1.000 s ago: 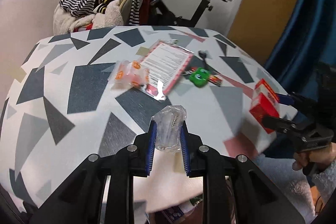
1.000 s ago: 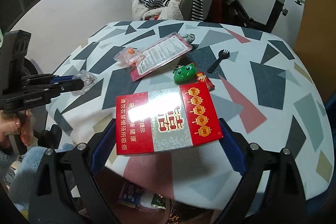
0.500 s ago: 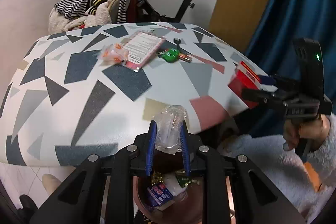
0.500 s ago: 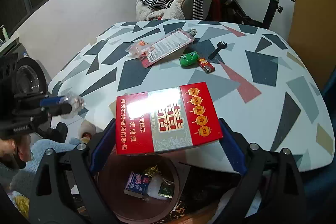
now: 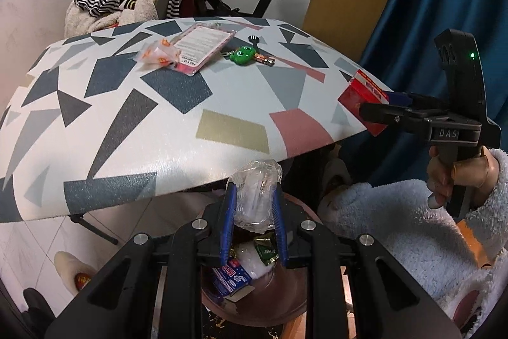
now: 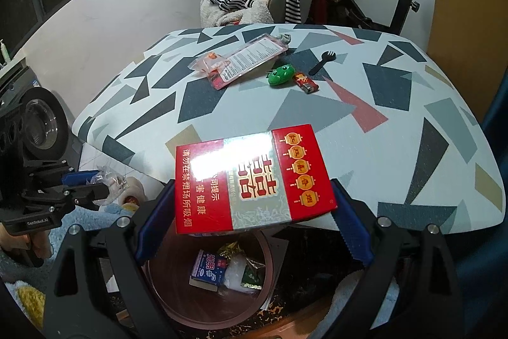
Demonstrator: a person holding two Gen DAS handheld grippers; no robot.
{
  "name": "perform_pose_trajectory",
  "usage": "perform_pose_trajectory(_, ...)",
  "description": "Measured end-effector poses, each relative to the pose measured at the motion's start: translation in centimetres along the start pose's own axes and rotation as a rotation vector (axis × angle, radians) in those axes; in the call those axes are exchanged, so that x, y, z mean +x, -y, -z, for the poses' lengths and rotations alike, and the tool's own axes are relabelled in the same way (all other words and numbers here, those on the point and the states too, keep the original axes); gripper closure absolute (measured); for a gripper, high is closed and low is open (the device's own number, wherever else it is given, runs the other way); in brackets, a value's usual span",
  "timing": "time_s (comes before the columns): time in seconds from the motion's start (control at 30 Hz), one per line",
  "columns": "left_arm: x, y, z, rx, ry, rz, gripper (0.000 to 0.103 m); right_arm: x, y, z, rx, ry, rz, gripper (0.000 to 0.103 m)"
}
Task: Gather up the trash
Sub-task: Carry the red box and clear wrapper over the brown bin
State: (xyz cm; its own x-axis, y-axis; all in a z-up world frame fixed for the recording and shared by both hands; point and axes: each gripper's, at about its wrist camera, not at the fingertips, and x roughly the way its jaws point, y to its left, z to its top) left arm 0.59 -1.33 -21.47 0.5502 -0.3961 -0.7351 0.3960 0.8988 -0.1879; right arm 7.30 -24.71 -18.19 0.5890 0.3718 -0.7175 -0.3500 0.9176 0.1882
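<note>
Two tools, both loaded. Left tool (image 5: 254, 205) pinching clear wrapper (image 5: 256, 193), held over bin (image 6: 177, 301) just off desk (image 5: 133, 116) edge. Right tool (image 6: 254, 212) clamped on red box (image 6: 254, 180), also above bin. Bin holds blue carton (image 6: 208, 270), green packet. Desk beyond: frog toy (image 6: 281, 73), lighter, fork, packets.

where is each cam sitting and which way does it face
Left wrist: on the left gripper, angled down past the table edge into the bin; its jaws pinch a clear wrapper; right hand shows.
Right wrist: on the right gripper, same tilt; jaws clamp a red box; left gripper at left.
Shared: table, bin, green frog toy, each other's gripper.
</note>
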Motion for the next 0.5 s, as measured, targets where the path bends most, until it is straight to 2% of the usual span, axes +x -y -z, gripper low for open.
perform_pose_trajectory(0.4,0.7,0.1,1.1,0.013,-0.031,0.005,0.078,0.3,0.2,0.4,0.007,-0.009,0.002,0.013)
perform_pose_trajectory(0.43,0.6,0.1,1.1,0.013,-0.029,0.008,0.075,0.3,0.2,0.4,0.007,-0.01,0.002,0.013)
perform_pose_trajectory(0.5,0.4,0.0,1.2,0.01,-0.018,0.009,0.058,0.4,0.1,0.7,0.006,-0.013,-0.001,0.013)
